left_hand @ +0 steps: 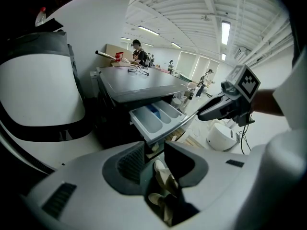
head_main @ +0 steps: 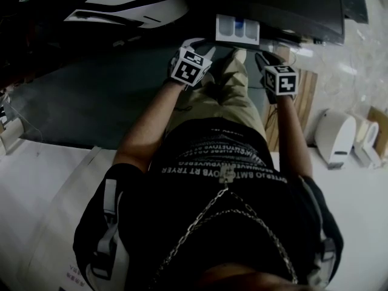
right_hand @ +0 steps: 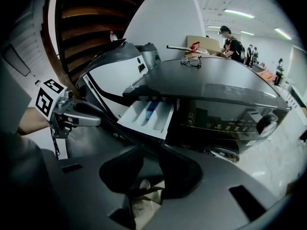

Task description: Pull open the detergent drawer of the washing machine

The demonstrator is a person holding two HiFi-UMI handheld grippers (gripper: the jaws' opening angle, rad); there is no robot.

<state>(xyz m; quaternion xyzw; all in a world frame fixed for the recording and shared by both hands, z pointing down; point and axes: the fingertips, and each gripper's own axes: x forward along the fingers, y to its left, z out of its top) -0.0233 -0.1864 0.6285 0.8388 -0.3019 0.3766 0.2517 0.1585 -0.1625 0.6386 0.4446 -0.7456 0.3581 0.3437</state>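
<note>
Drawer [head_main: 237,30] stands pulled out at twelve o'clock, beyond both tools. My left gripper [left_hand: 154,148] and right gripper [right_hand: 152,153] are released, jaws apart, empty. Light, rigid plastic, I'd judge; take its front lip.

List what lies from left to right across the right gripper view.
left gripper → detergent drawer, pulled out → control panel → dial
</note>
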